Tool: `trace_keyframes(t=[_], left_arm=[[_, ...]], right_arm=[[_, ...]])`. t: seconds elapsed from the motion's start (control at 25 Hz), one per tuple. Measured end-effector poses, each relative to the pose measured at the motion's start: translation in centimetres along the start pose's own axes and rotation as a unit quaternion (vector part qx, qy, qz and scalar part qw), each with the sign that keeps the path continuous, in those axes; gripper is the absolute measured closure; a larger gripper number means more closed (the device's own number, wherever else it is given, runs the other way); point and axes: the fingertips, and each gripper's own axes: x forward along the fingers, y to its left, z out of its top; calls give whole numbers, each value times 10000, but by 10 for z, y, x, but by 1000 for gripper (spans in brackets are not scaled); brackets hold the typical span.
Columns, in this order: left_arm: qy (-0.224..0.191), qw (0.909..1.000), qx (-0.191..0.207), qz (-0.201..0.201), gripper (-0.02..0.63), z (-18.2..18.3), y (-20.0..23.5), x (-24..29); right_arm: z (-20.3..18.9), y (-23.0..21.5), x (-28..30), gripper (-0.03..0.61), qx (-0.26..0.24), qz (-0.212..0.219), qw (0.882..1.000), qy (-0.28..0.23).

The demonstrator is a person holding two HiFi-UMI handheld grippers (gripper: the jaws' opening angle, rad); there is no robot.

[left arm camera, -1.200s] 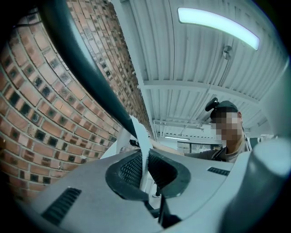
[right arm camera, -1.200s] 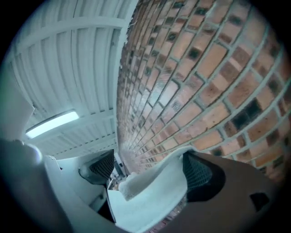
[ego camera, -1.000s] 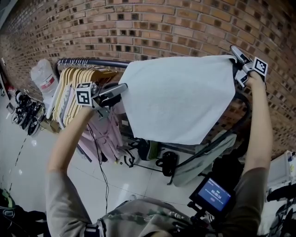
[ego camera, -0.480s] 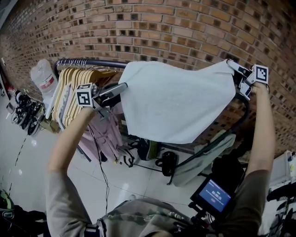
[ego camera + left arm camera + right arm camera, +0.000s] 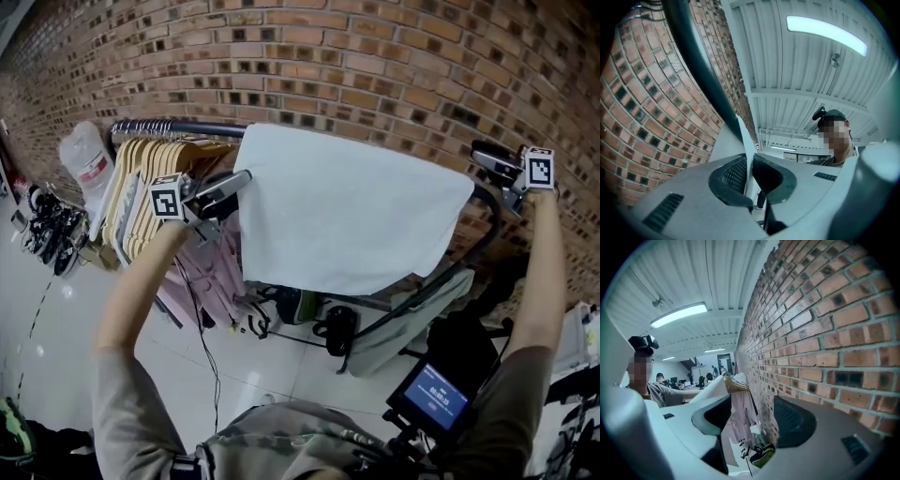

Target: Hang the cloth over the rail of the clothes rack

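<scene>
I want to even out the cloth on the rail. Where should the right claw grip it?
Probably its upper right corner, coming from the right: there the cloth sticks out free at the rail; the left claw pinches the left edge.

Grey short sleeves [image 5: 127, 403], square-marker cubes [image 5: 167, 198]

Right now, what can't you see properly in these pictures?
- Rail: in the head view, the cloth covers its middle stretch.
- Back half of the cloth: in the head view, it hangs hidden behind the front half.
- Small screen: in the head view, the writing is too small to read.
- Shoes: in the head view, they are small, dark and partly cut off by the left edge.
</scene>
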Motion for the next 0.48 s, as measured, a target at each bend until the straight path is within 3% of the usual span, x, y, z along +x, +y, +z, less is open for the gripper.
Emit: trace_keyframes(t=[0.2,0.48], left_arm=[[246,9994,241,-22,597,-6,-7,7],[502,9958,736,222,595,-4,-5,6]], right_arm=[[5,45,1,290,-522,598,9967,-162],[38,112,-16,290,-975,902,9873,-869]])
